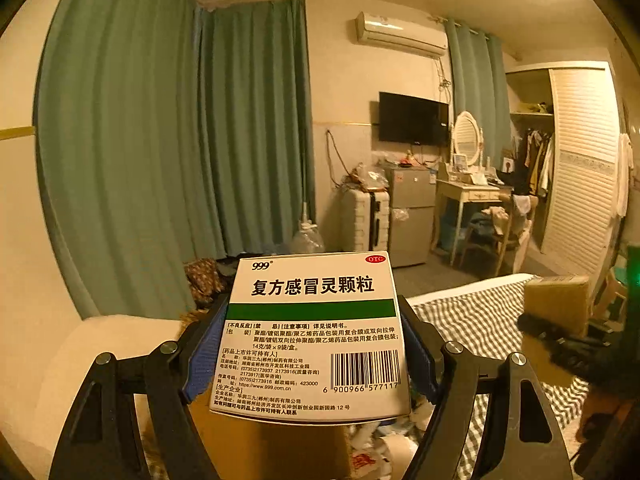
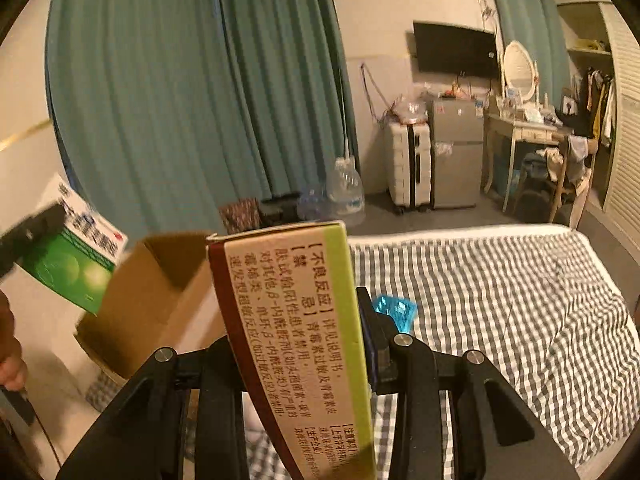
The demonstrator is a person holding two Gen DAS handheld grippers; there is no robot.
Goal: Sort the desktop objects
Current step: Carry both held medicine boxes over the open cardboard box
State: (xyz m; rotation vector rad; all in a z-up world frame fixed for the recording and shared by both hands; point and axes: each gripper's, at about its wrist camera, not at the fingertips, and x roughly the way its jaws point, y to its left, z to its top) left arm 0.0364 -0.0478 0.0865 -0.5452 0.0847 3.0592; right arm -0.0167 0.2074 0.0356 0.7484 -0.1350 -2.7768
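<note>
Two medicine boxes are up off the bed (image 2: 500,280), one in each of our grippers. Our left gripper (image 1: 310,360) clamps the white box (image 1: 316,332) by its two sides, blue pads pressed against them, printed face and barcode toward the camera. Our right gripper (image 2: 304,344) pinches the tan box (image 2: 292,332) across its thin width, holding it on edge and tilted. Both boxes hang above the checked bed. An open carton (image 2: 156,300) stands at the bed's left edge, just left of the tan box. A blue wrapper (image 2: 394,312) lies on the bed beyond the right gripper.
</note>
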